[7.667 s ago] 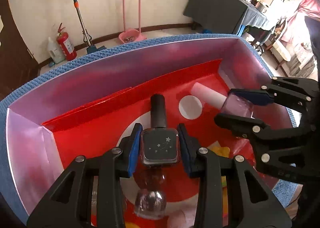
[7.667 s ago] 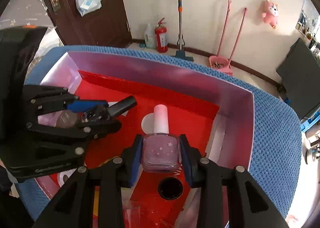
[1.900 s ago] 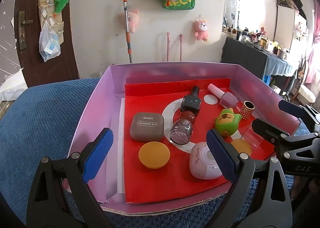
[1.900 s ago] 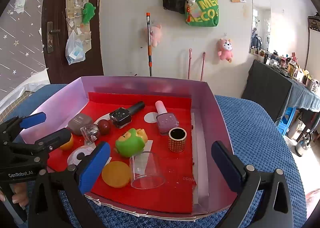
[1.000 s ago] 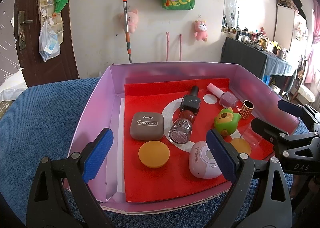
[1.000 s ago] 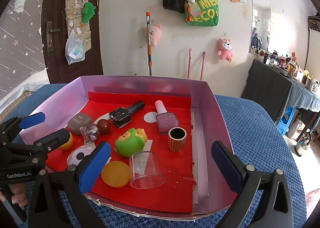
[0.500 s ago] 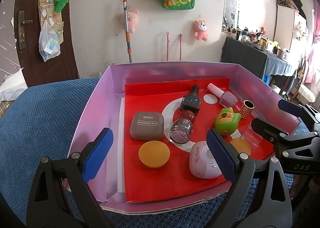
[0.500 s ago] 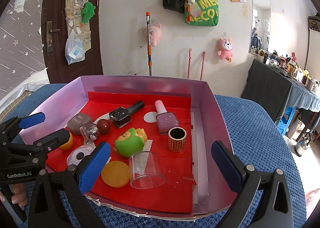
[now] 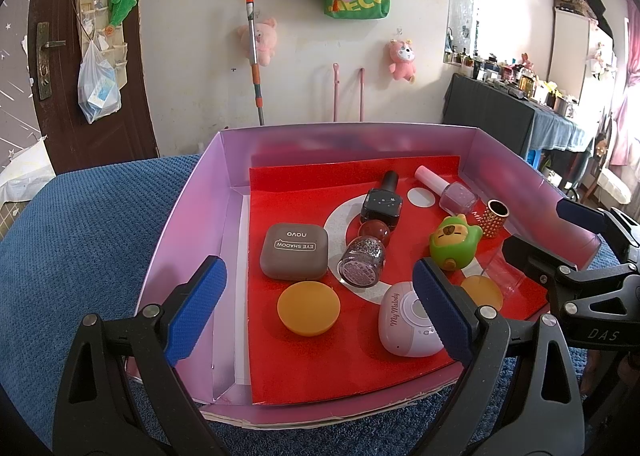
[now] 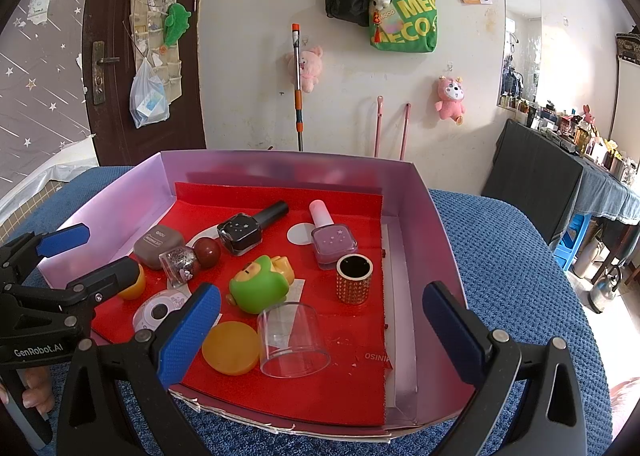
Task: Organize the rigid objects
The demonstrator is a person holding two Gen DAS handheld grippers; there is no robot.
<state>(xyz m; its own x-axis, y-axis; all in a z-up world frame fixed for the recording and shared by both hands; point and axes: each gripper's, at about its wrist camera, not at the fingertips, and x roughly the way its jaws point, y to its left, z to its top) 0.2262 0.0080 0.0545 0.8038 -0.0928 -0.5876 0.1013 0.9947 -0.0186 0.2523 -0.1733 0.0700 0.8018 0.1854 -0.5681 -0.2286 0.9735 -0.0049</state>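
Hovering empty: both grippers wide, box (image 9: 188, 199) full.

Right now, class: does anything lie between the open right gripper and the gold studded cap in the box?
Yes. The right gripper faces a clear plastic cup lying on its side just in front of the gold studded cap, so a straight approach meets the cup first. From above, nothing visible covers the cap.

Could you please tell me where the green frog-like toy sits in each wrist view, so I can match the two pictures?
Left wrist view: the green toy lies right of centre in the box, just beyond the left gripper.
Right wrist view: the green toy lies near the middle, left of centre.
Shared landmark: the gold studded cylinder stands upright just to the toy's right in both views.
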